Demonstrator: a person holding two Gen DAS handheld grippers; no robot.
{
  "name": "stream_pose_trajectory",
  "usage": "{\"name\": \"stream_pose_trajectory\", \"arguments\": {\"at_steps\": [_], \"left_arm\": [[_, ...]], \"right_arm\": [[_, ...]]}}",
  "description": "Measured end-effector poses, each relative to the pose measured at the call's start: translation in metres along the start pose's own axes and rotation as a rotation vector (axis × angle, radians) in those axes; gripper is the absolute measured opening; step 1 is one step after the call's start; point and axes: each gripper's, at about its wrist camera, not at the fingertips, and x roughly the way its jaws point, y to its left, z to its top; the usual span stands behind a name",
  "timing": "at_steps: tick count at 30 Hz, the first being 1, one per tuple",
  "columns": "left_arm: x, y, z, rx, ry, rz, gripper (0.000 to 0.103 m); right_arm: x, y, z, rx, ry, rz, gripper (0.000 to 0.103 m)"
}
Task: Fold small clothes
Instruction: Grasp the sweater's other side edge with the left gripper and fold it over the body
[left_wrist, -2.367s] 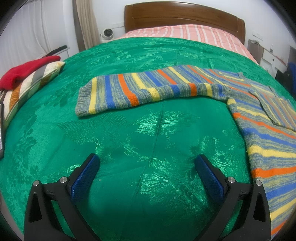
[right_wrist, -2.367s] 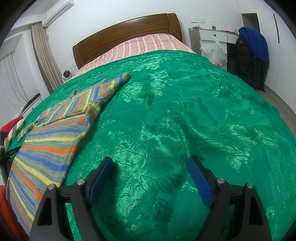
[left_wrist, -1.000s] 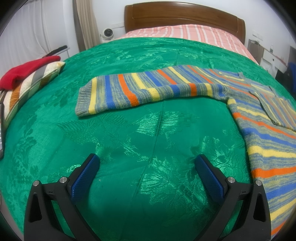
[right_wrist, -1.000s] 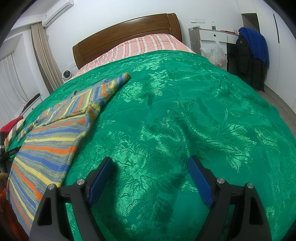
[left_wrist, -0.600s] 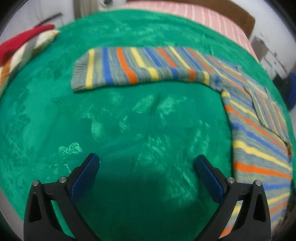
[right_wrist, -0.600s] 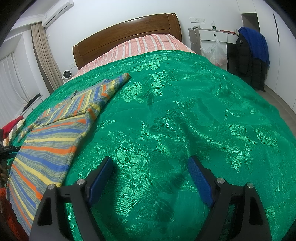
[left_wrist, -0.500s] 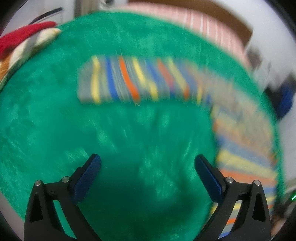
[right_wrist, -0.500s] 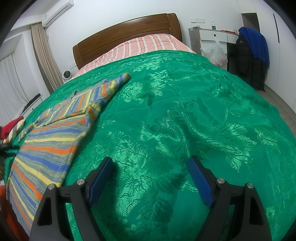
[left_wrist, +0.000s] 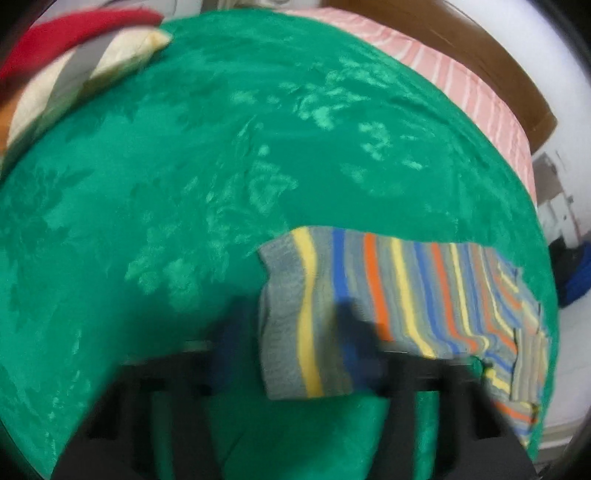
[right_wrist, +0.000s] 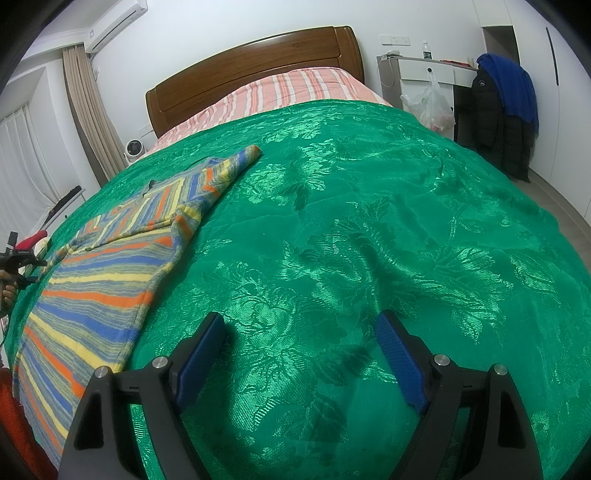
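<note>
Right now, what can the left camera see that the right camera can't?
Only the left wrist view shows the sweater's sleeve cuff up close, between the closing fingers of the left gripper, plus the striped pillow under a red cloth. It is blurry.

Only the right wrist view shows the open right gripper over bare cover, the desk, the plastic bag, the dark jacket and the air conditioner.

Both show the striped sweater, the green cover, the pink sheet and the headboard.
</note>
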Motion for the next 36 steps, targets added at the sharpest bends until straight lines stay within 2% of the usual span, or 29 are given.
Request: {"name": "stream_pose_trajectory", "arguments": {"at_steps": [1,3,5,8,11,15,17,18,19,20,21,22,25,27,30,32,36], "left_arm": [[-0.003,-0.008,0.001,0.011,0.005,-0.012,0.004],[-0.021,-0.023,0.004,0.062,-0.042,-0.026,0.003],[-0.047,-0.057,0.006,0.149,-0.100,-0.055,0.003],[-0.096,-0.141,-0.003,0.324,-0.175,-0.171,0.003],[-0.124,-0.223,-0.026,0.479,-0.202,-0.280,0.003],[-0.120,-0.311,-0.071,0.613,-0.158,-0.389,0.003],[-0.103,-0.347,-0.100,0.661,-0.123,-0.416,0.004],[-0.088,-0.364,-0.118,0.680,-0.080,-0.442,0.006],[-0.075,-0.371,-0.125,0.688,-0.041,-0.447,0.023],[-0.054,-0.383,-0.143,0.690,0.035,-0.438,0.056],[-0.040,-0.386,-0.154,0.680,0.074,-0.421,0.068],[-0.034,-0.384,-0.160,0.669,0.085,-0.423,0.072],[-0.031,-0.357,-0.160,0.608,0.099,-0.477,0.072],[-0.032,-0.327,-0.138,0.555,0.063,-0.453,0.072],[-0.030,-0.274,-0.090,0.444,0.012,-0.358,0.074],[-0.015,-0.243,-0.065,0.378,0.039,-0.327,0.074],[0.016,-0.218,-0.055,0.362,0.128,-0.301,0.071]], "right_arm": [[0.000,0.000,0.000,0.000,0.000,0.001,0.084],[0.000,0.000,0.000,0.001,0.000,0.002,0.084],[0.000,0.001,0.001,0.001,-0.001,0.003,0.084],[0.000,0.001,0.000,0.001,-0.001,0.002,0.084],[0.000,0.001,0.000,0.002,-0.001,0.003,0.084],[-0.001,0.001,0.001,0.002,-0.001,0.004,0.084],[0.000,0.001,0.000,0.002,-0.002,0.005,0.084],[0.000,0.001,0.000,0.003,-0.002,0.006,0.084],[0.000,0.001,0.000,0.004,-0.003,0.008,0.084],[0.000,0.001,0.000,0.005,-0.003,0.010,0.084],[0.001,0.001,0.000,0.006,-0.003,0.011,0.084],[0.001,0.001,0.000,0.007,-0.004,0.013,0.084],[0.001,0.001,0.000,0.009,-0.005,0.016,0.084],[0.001,0.001,0.000,0.011,-0.005,0.019,0.084],[0.001,-0.001,0.000,0.012,-0.004,0.023,0.085],[0.001,0.000,0.001,0.011,-0.003,0.023,0.085],[0.002,0.001,0.001,0.008,-0.002,0.020,0.085]]}}
